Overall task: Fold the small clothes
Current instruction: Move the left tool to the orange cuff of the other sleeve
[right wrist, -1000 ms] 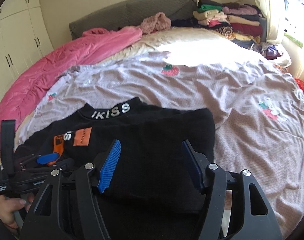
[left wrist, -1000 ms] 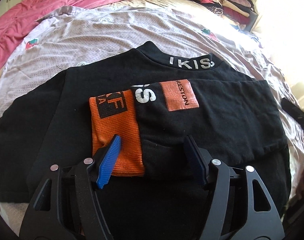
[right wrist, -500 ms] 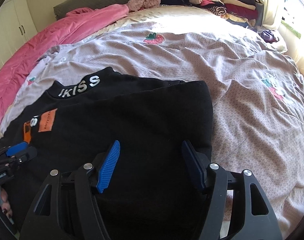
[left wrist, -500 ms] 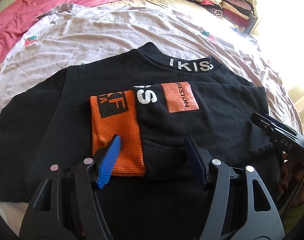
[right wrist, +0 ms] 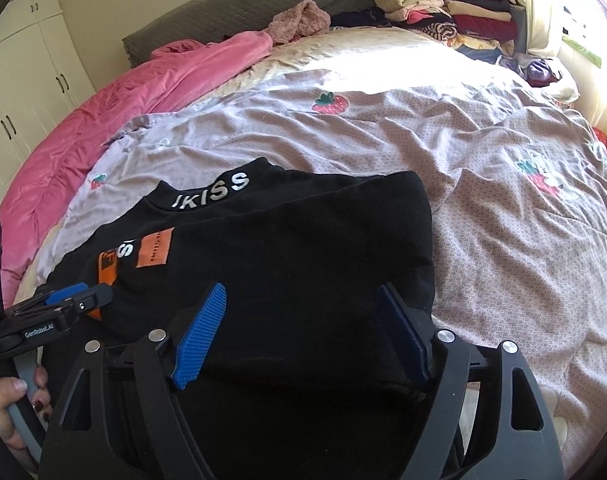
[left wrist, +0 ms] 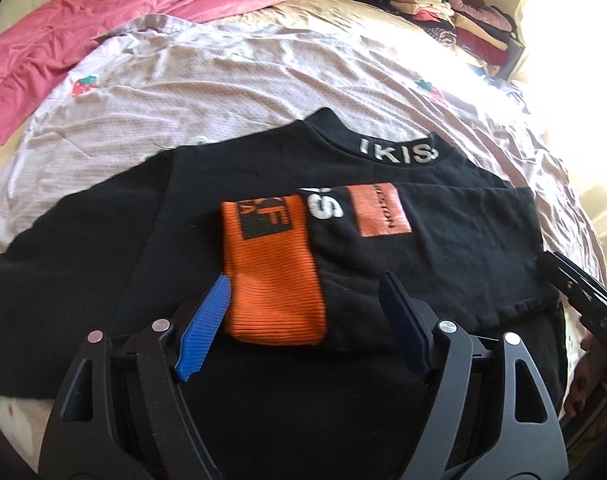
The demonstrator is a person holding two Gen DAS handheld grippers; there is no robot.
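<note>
- Black sweatshirt point(left wrist: 239, 184) is lying flat on the strawberry-print bedsheet point(left wrist: 231, 80), collar at 12 o'clock, orange cuff point(left wrist: 275, 280) folded across its chest.
- Left gripper point(left wrist: 303, 312) is hovering above the cuff, jaws opening, gripping nothing.
- Right gripper point(right wrist: 299, 328) is hovering above the sweatshirt's folded 3 o'clock edge, jaws opening, empty.

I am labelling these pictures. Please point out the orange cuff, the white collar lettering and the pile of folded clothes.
orange cuff point(left wrist: 273, 276): left wrist view, ribbed middle.
white collar lettering point(right wrist: 213, 192): right wrist view, middle letters.
pile of folded clothes point(right wrist: 447, 12): right wrist view, centre.
</note>
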